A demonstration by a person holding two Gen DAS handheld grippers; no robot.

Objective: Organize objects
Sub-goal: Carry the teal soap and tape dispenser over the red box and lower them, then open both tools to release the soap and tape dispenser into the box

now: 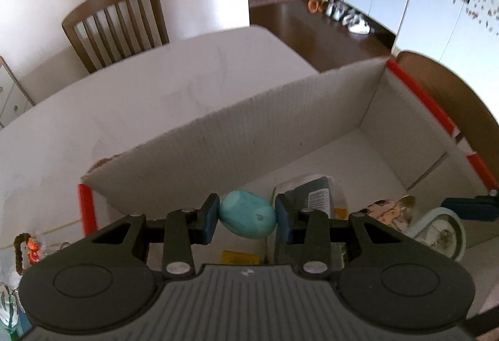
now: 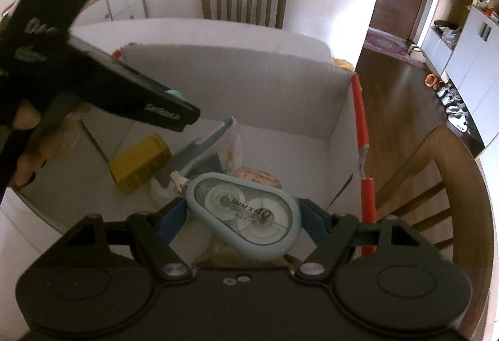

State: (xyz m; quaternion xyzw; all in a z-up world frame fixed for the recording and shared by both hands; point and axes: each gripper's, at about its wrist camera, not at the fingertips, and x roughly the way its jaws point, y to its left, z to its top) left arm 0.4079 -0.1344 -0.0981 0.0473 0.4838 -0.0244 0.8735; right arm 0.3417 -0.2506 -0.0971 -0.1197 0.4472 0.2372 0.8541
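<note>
- Lower centre of the left wrist view: the left gripper (image 1: 248, 218) pinches a turquoise egg-shaped object (image 1: 248, 218) between its blue fingers (image 1: 209, 220), the egg's long axis running roughly left to right across the frame, tilted slightly down to the right.
- Lower centre of the right wrist view: the right gripper (image 2: 243, 216) clamps a pale blue correction tape dispenser (image 2: 243, 214) flat-side up, its printed label readable; the long axis slants from upper left to lower right, with the narrower end toward the upper left.
- Both held items hang above the open white cardboard box (image 1: 280, 135), which fills the middle of each view and carries red tape (image 2: 361, 122) along its corner edges.
- Inside the box: a yellow block (image 2: 140, 164) at centre left of the right wrist view, a packet with a printed label (image 1: 315, 197) and a patterned orange-and-white item (image 2: 255, 177) just behind the dispenser.
- Upper left of the right wrist view: the left gripper appears from the side as a dark blurred shape, its tip over the box.
- The box sits on a white worktop (image 1: 124, 97); a wooden chair (image 1: 118, 26) stands at its far edge, upper left of the left wrist view.
</note>
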